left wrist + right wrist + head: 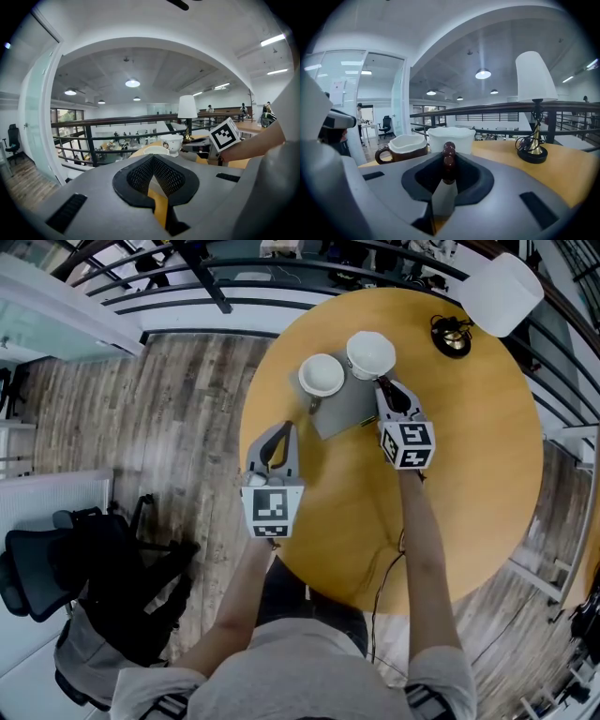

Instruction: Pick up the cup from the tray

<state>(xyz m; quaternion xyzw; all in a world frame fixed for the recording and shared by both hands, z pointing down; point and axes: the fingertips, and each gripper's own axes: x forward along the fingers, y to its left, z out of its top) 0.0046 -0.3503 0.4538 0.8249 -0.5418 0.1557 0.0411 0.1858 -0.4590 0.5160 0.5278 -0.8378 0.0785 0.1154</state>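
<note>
1. Ceramic by the look of it, the white cup [370, 353] stood at the far right corner of the grey tray [349, 416]. A 2nd, brown cup [322, 374] stood just beside it on its left.
2. I judged the cup stiff, glazed, slippery and breakable, with some weight for its size. Its dark beaded handle [448, 160] was the natural hold, since the round wall would slip from 2 narrow pads.
3. A hold on the handle alone could have let the cup swing or tilt, so a slow, level lift seemed wise.
4. Reaching out over the wooden table [469, 484], the right gripper [382, 383] lay almost level, its jaws clamped on that handle. The cup had not yet been lifted.
5. Near the table's left edge, well apart from the tray, the left gripper [286, 427] pointed towards it, jaw tips together and holding nothing.
</note>
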